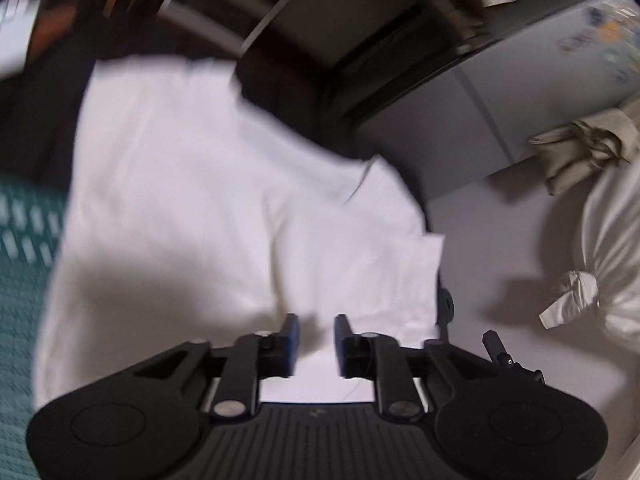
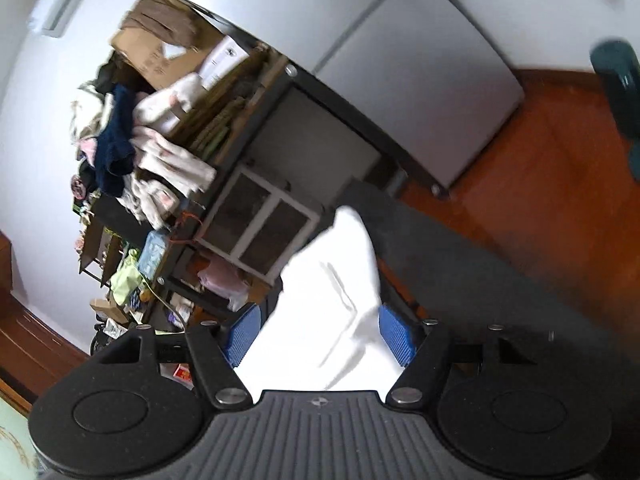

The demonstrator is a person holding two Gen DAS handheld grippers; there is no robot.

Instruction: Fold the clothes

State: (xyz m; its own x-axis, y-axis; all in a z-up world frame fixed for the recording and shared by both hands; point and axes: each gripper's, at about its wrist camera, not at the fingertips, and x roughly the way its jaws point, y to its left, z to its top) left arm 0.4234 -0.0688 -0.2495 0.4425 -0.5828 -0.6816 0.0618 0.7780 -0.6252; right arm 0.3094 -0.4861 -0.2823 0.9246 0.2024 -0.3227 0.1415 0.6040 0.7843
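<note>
Left wrist view: looking down over the left tongs [image 1: 317, 344], parted by a narrow gap, gripping nothing, hanging just above a white garment [image 1: 200, 180]. Spread wide and rumpled across a pale surface [image 1: 480, 264], with one edge lapping over a teal patterned cover [image 1: 24, 280] on the left. Blurred throughout.

Off to the right on the same surface, a white sack [image 1: 612, 232] tied shut in a knot, and behind it a beige bag [image 1: 580, 152], also knotted; contents of both hidden.

Right wrist view, rolled well over: right tongs [image 2: 320, 336] standing wide, with a fold of the white garment running forward between the blue pads [image 2: 396, 340] and filling the gap from one to the other. Cannot tell whether pressed or merely lying there.

Beyond, a dark open shelf unit [image 2: 256, 128] heaped with clothes in pink, cream and navy [image 2: 152, 148]. On top, a cardboard box [image 2: 160, 56] with brown cloth draped over it; inside not visible. Lower down, a small cabinet [image 2: 260, 228] with two mesh doors, closed, and more packets and oddments crammed along the lower shelves.

Next to the shelves, a grey fridge [image 2: 400, 80] with stickers near its top. Reddish wooden floor [image 2: 540, 160] beneath, white wall [image 2: 40, 120] behind.
</note>
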